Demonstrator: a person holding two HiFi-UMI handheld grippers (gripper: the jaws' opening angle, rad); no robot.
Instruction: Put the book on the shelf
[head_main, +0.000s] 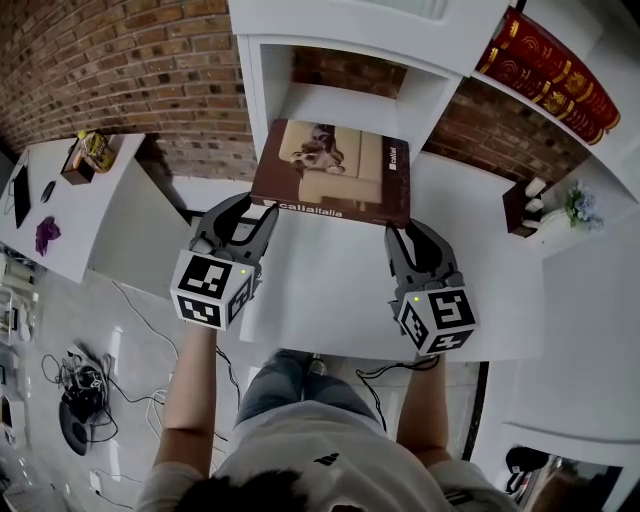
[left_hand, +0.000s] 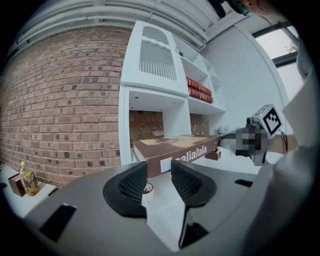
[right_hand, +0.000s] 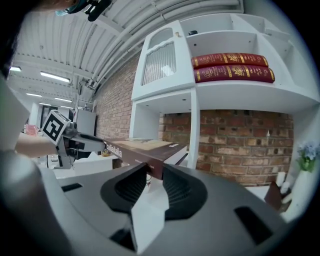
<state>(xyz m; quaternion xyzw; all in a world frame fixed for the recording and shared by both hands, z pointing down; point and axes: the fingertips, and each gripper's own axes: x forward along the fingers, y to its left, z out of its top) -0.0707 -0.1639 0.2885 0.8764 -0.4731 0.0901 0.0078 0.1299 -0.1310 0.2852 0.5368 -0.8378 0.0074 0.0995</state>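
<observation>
Left gripper (left_hand: 159, 169) is clamping the book (head_main: 335, 165) at its near left corner, jaws standing wide on the thick edge. Right gripper (right_hand: 154, 170) is pinching the near right corner likewise. Book is lying flat between them above the white desk (head_main: 330, 290), far end ahead at the mouth of the shelf (head_main: 440, 95).

Head view is showing the cover photograph from above; gripper views are showing pad contact instead. Left gripper view is catching a yellow bottle (left_hand: 29, 179) off to that gripper's left, missing from the right gripper view. Two red books (right_hand: 232, 67) are lying stacked above the right gripper.
</observation>
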